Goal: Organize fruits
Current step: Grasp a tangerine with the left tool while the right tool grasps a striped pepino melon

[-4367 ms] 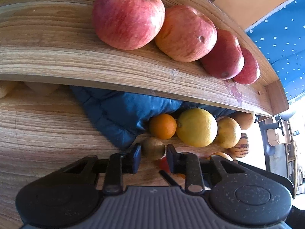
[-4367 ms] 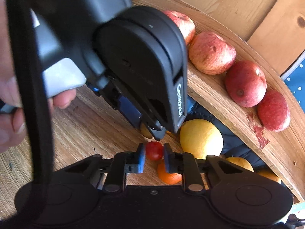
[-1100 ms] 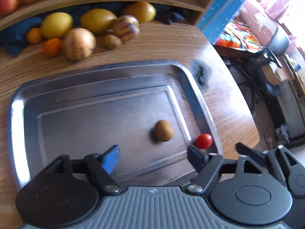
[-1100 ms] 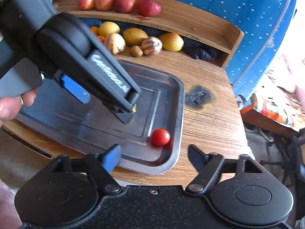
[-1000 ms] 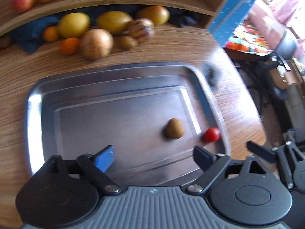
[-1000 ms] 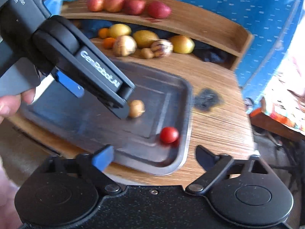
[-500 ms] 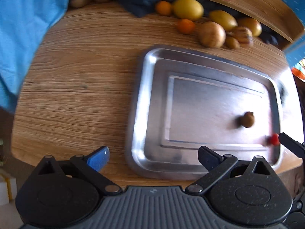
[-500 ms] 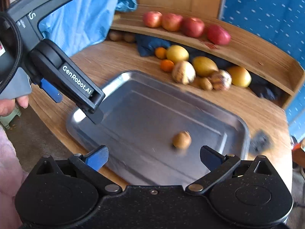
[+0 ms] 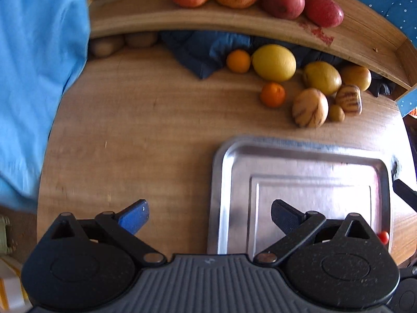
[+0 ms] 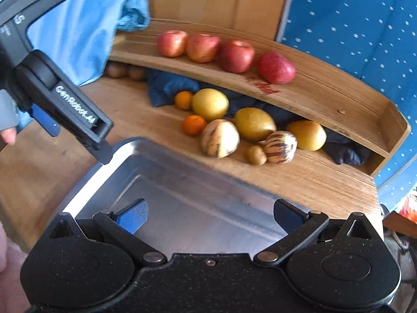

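Observation:
My left gripper (image 9: 208, 215) is open and holds nothing; it hovers over the left rim of the steel tray (image 9: 219, 182). A red cherry tomato (image 9: 383, 236) peeks out at the tray's right edge, behind the gripper body. My right gripper (image 10: 209, 216) is open too, above the tray (image 10: 135, 146), whose visible floor is bare. The left gripper (image 10: 78, 135) shows at that view's upper left. Beyond the tray lie two oranges (image 10: 194, 124), a lemon (image 10: 210, 104), striped melons (image 10: 220, 138) and a small kiwi (image 10: 256, 154). Several red apples (image 10: 235, 54) line the shelf.
A curved wooden shelf (image 10: 325, 96) runs along the table's back, with dark blue cloth (image 10: 166, 86) and brown kiwis (image 10: 117, 69) beneath it. Light blue fabric (image 9: 34, 78) hangs at the left. A fingertip (image 10: 7, 134) holds the left gripper. Bare tabletop (image 9: 130, 135) lies left of the tray.
The kiwi and the tomato were let go into the tray. Both grippers, now open, have pulled back and swung left toward the fruit pile. The tray's kiwi is now out of sight.

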